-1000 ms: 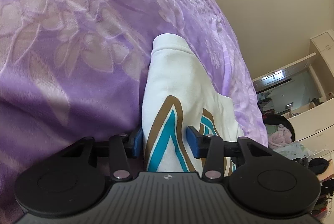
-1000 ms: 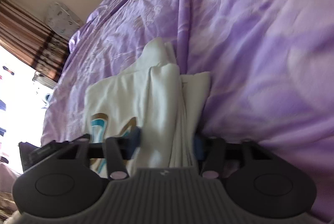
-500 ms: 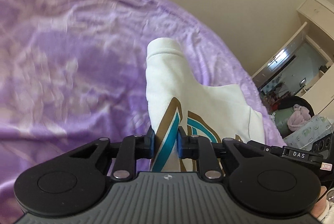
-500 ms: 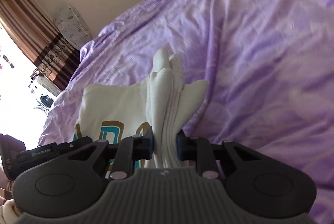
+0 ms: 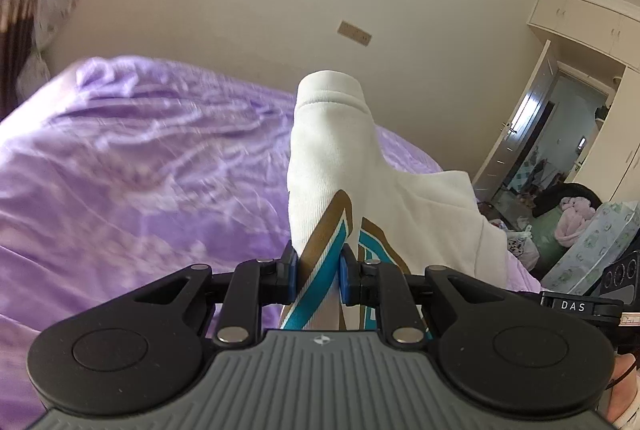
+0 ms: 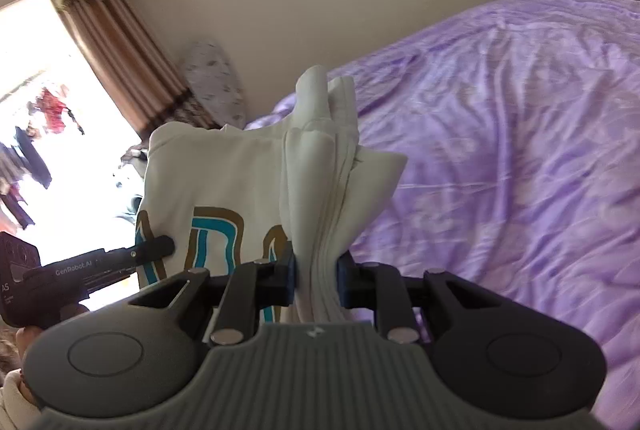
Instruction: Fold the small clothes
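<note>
Here, the left gripper (image 5: pixel 319 272) was seen clamped on a fold of the white garment (image 5: pixel 332 165), its blue pads (image 5: pixel 293 270) pressed against the cloth where a brown and teal printed stripe ran between them. The right gripper (image 6: pixel 316 276) was likewise closed on a thick bunch of the same white garment (image 6: pixel 224 173), the gathered layers squeezed between its pads (image 6: pixel 290 272). The garment was held up off the bed by both grippers, stretched between them, with the printed brown and teal design facing the right wrist view. A hemmed end of the cloth was stood up beyond the left gripper, and a pointed bundle of folds rose beyond the right one. In the right wrist view the left gripper (image 6: pixel 154 248) could be made out at the far edge of the cloth, with a hand (image 6: pixel 28 342) partly seen under its black body. Below and behind the garment the purple bedspread (image 5: pixel 140 165) was spread, wrinkled, across the bed. Further out, a cream wall with a socket plate (image 5: pixel 354 33), striped brown curtains (image 6: pixel 120 41) beside a bright window, an open door (image 5: pixel 516 133) and white cupboards (image 5: pixel 580 17) were seen
</note>
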A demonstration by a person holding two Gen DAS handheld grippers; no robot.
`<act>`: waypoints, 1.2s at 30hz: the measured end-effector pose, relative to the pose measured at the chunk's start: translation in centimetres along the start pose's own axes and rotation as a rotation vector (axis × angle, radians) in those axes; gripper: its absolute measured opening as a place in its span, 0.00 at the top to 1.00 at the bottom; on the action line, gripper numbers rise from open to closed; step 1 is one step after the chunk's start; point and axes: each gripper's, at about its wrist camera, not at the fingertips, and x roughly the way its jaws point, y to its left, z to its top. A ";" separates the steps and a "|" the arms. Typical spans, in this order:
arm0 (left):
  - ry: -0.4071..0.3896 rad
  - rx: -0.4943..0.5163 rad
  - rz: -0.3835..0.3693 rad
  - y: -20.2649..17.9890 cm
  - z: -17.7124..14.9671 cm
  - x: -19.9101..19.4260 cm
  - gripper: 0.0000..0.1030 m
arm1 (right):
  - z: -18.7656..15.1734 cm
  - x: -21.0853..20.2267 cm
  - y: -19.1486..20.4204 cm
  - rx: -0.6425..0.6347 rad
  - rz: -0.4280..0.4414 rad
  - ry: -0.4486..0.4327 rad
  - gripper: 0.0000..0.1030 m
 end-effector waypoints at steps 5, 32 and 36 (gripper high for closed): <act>0.008 0.012 0.030 0.4 0.0 -3.3 0.80 | -1.7 -1.7 3.9 0.003 0.055 -0.005 0.85; 0.252 -0.348 0.112 15.4 -9.9 11.0 0.80 | -7.9 14.8 -4.9 0.111 -0.010 0.243 0.85; 0.266 -0.383 0.115 17.1 -11.1 12.0 0.77 | -8.6 17.1 -6.8 0.133 -0.017 0.272 0.85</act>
